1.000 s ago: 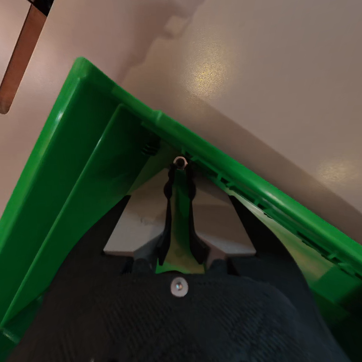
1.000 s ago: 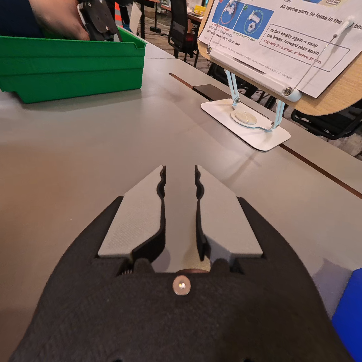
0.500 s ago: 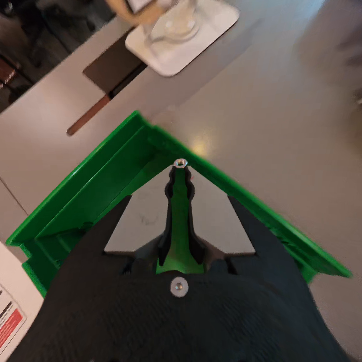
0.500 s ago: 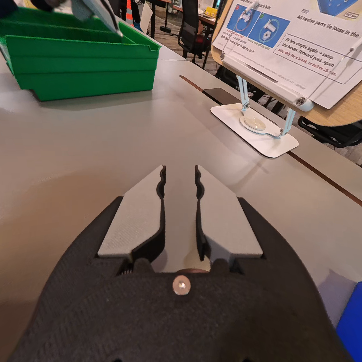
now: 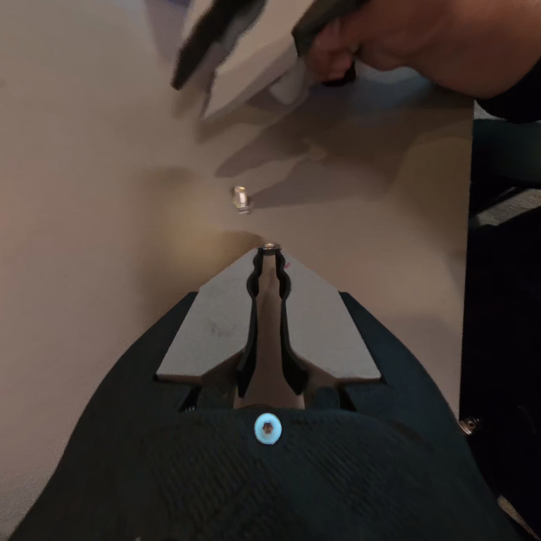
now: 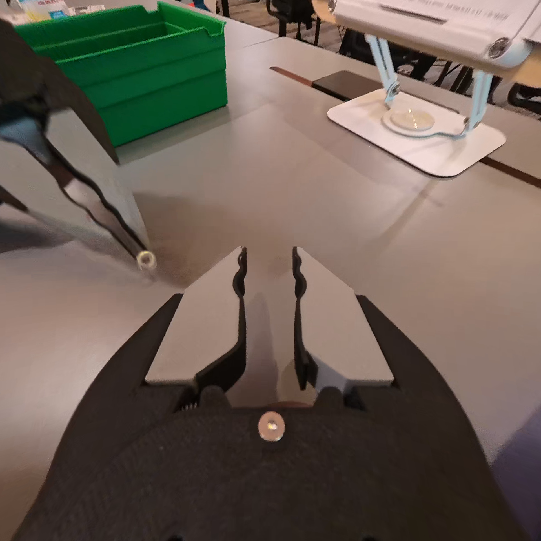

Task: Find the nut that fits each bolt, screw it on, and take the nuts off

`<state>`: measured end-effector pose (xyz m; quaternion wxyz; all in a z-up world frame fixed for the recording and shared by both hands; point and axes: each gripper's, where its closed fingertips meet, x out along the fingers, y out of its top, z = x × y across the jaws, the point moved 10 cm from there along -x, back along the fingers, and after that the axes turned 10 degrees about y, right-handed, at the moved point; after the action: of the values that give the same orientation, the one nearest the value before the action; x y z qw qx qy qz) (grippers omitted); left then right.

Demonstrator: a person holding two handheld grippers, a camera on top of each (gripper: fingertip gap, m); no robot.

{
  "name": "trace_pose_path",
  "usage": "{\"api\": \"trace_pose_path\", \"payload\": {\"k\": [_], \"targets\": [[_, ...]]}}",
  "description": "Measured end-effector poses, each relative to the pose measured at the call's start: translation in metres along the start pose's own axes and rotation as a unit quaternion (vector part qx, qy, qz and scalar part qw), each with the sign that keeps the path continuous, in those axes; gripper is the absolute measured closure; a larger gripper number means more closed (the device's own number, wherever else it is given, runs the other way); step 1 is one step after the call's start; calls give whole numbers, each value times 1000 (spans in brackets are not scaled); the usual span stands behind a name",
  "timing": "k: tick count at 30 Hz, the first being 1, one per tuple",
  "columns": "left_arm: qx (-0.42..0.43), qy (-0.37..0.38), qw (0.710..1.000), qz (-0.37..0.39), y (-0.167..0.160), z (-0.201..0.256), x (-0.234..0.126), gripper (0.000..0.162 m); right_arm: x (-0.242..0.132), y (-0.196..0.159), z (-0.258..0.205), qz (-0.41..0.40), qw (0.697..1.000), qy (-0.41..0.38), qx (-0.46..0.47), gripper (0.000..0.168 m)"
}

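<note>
Office, grey desks (image 6: 322, 205), chairs (image 6: 292, 17) behind

Small silver nut (image 5: 271, 246) pinched at left tongs (image 5: 270, 254) tips above table.

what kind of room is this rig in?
Probably an office or lab workspace set up for data collection: a grey table with a green parts bin, an instruction sheet on a white stand, and office chairs behind.

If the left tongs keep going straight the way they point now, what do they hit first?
Probably the loose metal piece lying on the table just ahead of the left tongs, which are shut on a small nut. Depth is unclear.
</note>
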<state>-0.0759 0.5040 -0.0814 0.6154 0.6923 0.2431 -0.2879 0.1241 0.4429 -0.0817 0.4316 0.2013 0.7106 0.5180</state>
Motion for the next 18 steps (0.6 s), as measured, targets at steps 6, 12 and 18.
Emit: {"api": "trace_pose_path", "payload": {"k": [6, 12, 18], "targets": [[41, -8, 999, -18, 3, 17, 27, 162, 4, 0, -13, -24, 999, 13, -18, 140], [19, -3, 1000, -23, -5, 12, 38, 162, 8, -1, -25, -47, 997, 12, -60, 139], [-11, 39, 999, 3, -13, -7, 35, 155, 16, -8, -27, -83, 995, 25, -57, 138]]}}
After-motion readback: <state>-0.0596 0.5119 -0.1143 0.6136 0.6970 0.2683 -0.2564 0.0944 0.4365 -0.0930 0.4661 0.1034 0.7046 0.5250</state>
